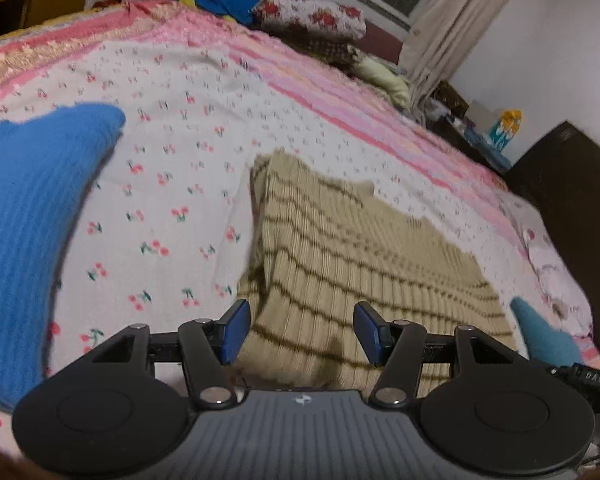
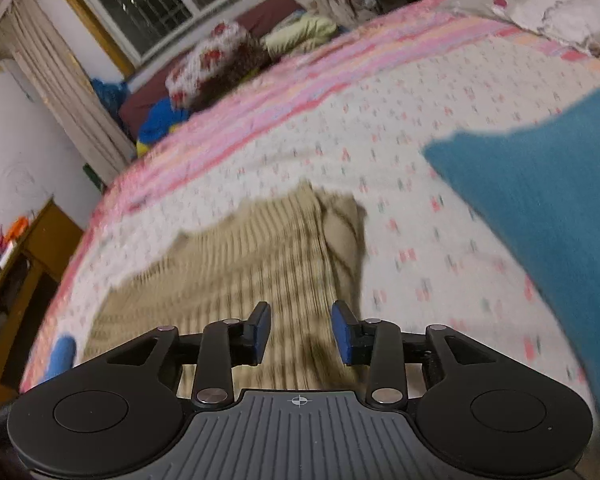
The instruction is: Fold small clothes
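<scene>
The bed (image 1: pixel 340 92) fills the room from where I stand, spread with a white sheet printed in small cherries and banded pink along its far side. Pillows (image 1: pixel 312 12) and a heap of blue cloth are bunched up at the far end by the window, well away from the work.

Three knitted pieces lie on the sheet. The bright blue knit (image 1: pixel 28 208) sits toward the left edge of the bed, the teal knit (image 2: pixel 540 200) toward the right edge, and both look like flat, squared-off shapes, so I would judge them already folded and set aside, though blur and cropping keep me from being sure. Between them, near the front edge, lies the beige striped knit (image 1: pixel 360 264). It has one straight doubled edge on its left side in the left wrist view and a ragged far edge, so it seems to be partly folded, with at least one more fold and some tidying left.

The left gripper (image 1: pixel 302 330) hovers over the near part of the beige piece, jaws standing about half apart with nothing pinched between them. The right gripper (image 2: pixel 300 332) hangs over the same piece, jaws parted a narrower way, and I see no cloth caught in them either. Neither gripper has hold of anything at this moment.
</scene>
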The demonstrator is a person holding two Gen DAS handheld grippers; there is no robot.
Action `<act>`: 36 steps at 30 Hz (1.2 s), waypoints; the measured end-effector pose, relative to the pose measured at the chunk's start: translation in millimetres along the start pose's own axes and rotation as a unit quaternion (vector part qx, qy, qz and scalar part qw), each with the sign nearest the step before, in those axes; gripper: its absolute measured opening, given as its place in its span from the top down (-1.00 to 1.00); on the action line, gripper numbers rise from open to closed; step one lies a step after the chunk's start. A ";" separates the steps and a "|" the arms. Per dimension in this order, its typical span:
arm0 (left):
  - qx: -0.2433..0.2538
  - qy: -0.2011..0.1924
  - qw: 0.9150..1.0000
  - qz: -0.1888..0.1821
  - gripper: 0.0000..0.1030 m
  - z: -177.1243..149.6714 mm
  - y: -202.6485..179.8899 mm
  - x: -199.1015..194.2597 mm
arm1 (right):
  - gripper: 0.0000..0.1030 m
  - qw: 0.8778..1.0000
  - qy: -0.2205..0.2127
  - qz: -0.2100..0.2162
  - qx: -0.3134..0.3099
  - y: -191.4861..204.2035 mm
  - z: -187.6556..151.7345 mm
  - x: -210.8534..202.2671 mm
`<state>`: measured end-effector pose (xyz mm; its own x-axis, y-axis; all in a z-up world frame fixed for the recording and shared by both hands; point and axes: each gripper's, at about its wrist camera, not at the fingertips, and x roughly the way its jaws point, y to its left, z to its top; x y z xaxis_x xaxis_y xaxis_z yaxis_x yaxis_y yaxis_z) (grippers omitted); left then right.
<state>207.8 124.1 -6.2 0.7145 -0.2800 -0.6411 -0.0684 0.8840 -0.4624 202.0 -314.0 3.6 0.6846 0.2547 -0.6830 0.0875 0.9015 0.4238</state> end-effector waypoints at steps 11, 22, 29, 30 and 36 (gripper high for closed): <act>-0.021 0.024 0.997 0.071 -0.18 -2.4 14.5 15.1 | 0.84 0.996 0.046 -0.065 -0.036 -15.9 -20.8 12.4; -0.022 0.024 0.996 0.086 -0.17 -2.4 4.7 3.0 | 0.66 0.998 0.034 -0.044 -0.027 -18.4 -17.6 -1.9; -0.017 0.015 0.996 0.088 -0.17 -6.0 -6.8 -1.5 | 0.66 0.997 -0.018 -0.043 -0.055 -3.8 -16.5 -18.1; -0.010 0.016 0.996 0.089 -0.17 -6.3 -10.2 -0.3 | 0.65 0.998 -0.010 -0.039 -0.054 -4.5 -17.2 -14.2; 0.006 0.039 0.993 0.113 -0.17 -15.4 -12.5 11.4 | 0.65 0.997 0.044 -0.053 -0.036 -19.6 -22.0 15.3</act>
<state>206.1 104.1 -17.2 0.6258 -0.1020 -0.7733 -0.2124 0.9316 -0.2949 194.8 -320.1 -28.3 0.6073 0.1836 -0.7729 0.1019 0.9469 0.3050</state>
